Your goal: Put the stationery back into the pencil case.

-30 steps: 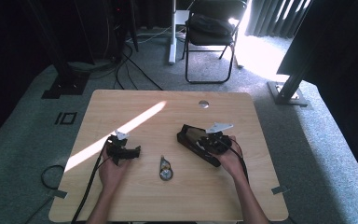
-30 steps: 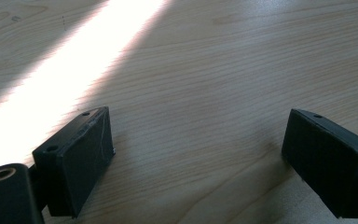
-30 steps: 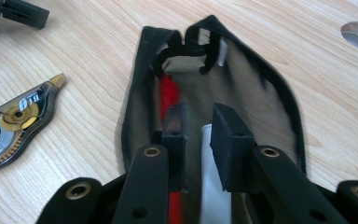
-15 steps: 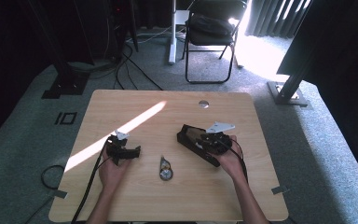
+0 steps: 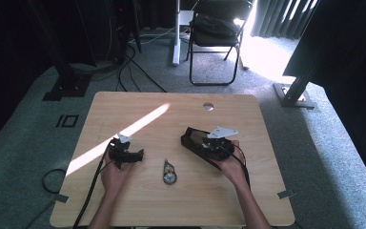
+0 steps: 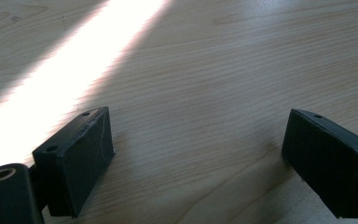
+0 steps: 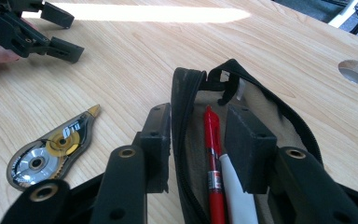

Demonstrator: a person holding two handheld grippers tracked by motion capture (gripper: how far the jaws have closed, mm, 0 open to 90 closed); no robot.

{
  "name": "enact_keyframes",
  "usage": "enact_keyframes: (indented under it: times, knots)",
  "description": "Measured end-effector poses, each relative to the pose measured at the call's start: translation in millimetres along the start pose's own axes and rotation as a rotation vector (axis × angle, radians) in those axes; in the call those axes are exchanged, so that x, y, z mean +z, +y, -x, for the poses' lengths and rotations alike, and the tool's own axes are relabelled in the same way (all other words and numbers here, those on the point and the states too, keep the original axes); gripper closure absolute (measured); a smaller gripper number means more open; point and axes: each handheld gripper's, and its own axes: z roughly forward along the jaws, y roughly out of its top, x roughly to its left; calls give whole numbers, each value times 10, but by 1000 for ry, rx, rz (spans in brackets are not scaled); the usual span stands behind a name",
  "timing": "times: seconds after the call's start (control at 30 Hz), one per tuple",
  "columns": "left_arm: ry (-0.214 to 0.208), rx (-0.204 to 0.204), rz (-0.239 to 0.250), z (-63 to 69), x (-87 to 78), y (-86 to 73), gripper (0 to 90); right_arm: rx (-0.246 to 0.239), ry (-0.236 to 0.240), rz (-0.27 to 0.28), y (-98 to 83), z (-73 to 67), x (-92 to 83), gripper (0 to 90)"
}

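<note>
A clear teardrop-shaped correction-tape dispenser (image 5: 169,172) lies on the pale wood-grain table (image 5: 267,143) between the 2 hands. The left gripper (image 5: 136,156) rests empty beside a sunlit stripe, jaws spread wide. The right gripper (image 7: 200,140) straddles the zippered rim of an open black fabric pencil case (image 7: 279,116), 1 jaw inside beside a red pen (image 7: 213,154), not clenched.

Pale matt wood-grain table (image 6: 223,70), black cloth pencil case (image 7: 186,116), clear glossy plastic correction tape (image 7: 51,147).

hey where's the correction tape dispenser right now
In the high view the correction tape dispenser lies flat on the table near its front edge, between the left hand-held gripper and the open pencil case.
</note>
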Motion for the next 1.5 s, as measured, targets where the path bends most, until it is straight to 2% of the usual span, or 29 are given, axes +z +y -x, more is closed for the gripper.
enact_keyframes:
  times: [0.83, 1.17, 1.5]
  knots:
    - [0, 0, 0, 0, 0, 0, 89, -13, 32, 23, 25, -223, 14, 560]
    - [0, 0, 0, 0, 0, 0, 89, -28, 56, 1, -10, -320, 80, 546]
    - [0, 0, 0, 0, 0, 0, 89, -35, 72, 4, -3, -405, 107, 532]
